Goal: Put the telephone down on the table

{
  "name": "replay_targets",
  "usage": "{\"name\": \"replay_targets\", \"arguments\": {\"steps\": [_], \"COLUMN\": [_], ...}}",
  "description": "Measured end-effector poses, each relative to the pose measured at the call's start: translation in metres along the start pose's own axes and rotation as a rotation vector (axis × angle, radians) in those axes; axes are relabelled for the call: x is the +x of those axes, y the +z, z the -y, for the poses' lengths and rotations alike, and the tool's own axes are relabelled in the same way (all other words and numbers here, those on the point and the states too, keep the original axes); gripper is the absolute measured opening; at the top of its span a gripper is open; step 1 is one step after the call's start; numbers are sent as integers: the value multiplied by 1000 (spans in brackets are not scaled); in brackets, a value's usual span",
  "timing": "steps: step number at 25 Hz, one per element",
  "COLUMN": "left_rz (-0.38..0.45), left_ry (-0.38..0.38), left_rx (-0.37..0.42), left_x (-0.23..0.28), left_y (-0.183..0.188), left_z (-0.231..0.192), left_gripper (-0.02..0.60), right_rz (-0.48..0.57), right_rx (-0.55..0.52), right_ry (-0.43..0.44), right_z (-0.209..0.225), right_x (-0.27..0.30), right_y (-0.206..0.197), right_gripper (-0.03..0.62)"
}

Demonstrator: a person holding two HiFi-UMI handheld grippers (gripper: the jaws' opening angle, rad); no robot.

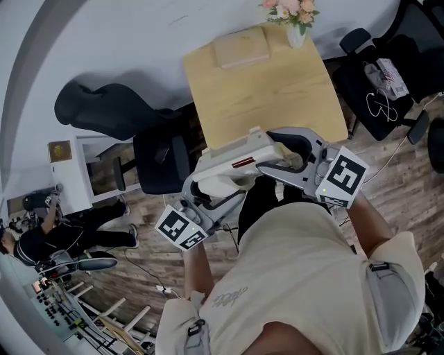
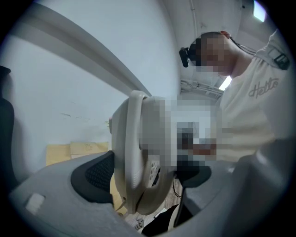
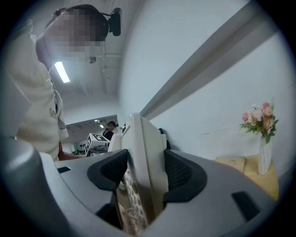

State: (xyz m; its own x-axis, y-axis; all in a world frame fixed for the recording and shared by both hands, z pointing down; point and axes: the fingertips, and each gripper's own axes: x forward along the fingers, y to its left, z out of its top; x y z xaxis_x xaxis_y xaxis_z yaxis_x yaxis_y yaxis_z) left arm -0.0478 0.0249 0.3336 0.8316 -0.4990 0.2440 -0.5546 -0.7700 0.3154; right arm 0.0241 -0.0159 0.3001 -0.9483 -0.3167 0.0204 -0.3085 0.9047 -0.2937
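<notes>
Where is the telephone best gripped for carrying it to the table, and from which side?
Grip the telephone at both ends, across its thin body: left hand-held gripper from its left, right hand-held gripper from its right. It is long and flat, as now held.

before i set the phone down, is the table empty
No, a vase of flowers and a flat tan box sit at the far end of the table.

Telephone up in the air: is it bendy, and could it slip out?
Probably stiff: the telephone spans between the left tool and right tool without sagging. It looks like smooth plastic, so maybe slippery, though textured pads pinch both ends.
</notes>
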Motion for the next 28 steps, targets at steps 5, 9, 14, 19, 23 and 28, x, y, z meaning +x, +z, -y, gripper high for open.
{"name": "replay_targets", "arguments": {"steps": [5, 9, 14, 19, 23, 28], "left_rz": [19, 34, 31, 46, 26, 2], "left_ry": [-59, -101, -143, -189, -199, -185], "left_rx": [-5, 3, 20, -35, -94, -127], "left_x": [-10, -20, -29, -28, -21, -7], "left_y": [8, 18, 33, 33, 20, 5], "left_z": [-35, -58, -91, -114, -139, -157], "left_gripper": [394, 394, 394, 396, 394, 394], "right_rz": [-22, -34, -50, -96, -139, -161], "right_rx": [-28, -43, -40, 2, 47, 89], "right_ry": [-58, -96, -131, -176, -189, -173], "right_z": [10, 14, 26, 41, 62, 85], "right_x": [33, 56, 87, 104, 119, 124], "right_y": [7, 15, 24, 21, 5, -14], "right_gripper": [252, 252, 253, 253, 252, 252]}}
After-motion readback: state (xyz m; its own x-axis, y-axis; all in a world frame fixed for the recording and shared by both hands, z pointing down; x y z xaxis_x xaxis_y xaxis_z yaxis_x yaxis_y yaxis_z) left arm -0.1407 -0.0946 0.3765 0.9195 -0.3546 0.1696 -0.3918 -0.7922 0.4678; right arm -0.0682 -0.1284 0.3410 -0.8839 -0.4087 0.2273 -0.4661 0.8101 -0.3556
